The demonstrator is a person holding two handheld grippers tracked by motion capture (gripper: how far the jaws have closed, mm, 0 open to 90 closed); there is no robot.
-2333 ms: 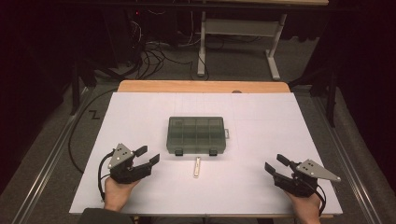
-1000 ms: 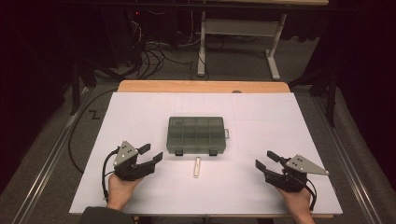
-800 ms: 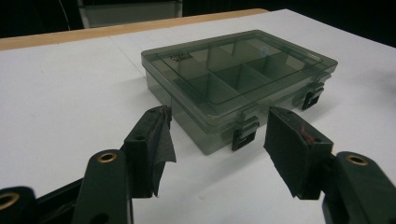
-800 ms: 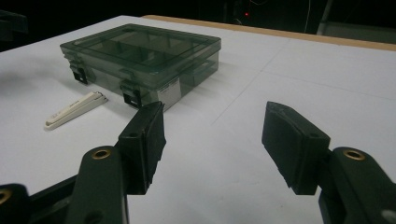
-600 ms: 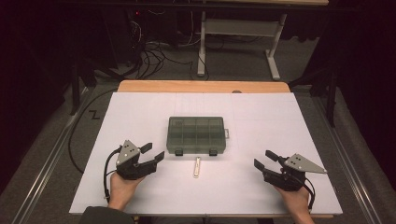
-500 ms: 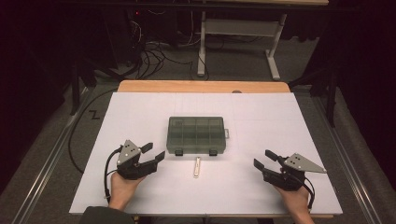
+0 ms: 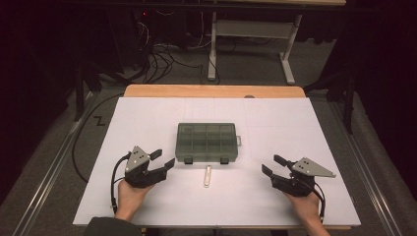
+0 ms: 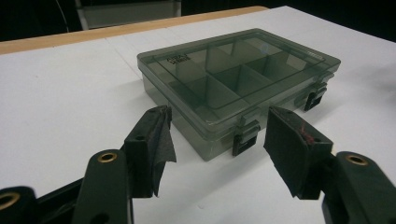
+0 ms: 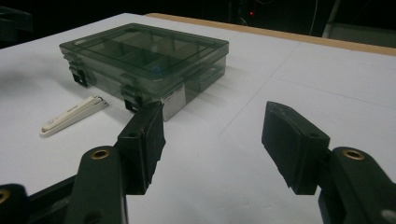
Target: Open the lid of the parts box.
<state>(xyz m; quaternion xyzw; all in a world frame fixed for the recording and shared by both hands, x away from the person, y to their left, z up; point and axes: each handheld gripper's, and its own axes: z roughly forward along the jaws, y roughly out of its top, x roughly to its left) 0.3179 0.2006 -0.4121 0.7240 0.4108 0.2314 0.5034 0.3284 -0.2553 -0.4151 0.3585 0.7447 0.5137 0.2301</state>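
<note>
At centre frame we see the shut box lying lengthwise left to right, up and right of our left gripper, which sits nearer than our right gripper, both spread wide and holding nothing.

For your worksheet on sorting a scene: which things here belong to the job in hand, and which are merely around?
Part of the job:
- compartment box, lid shut
- nail clipper
- left tool, open
- right tool, open

Merely around:
- white table
- cables on floor
- metal stand
</note>
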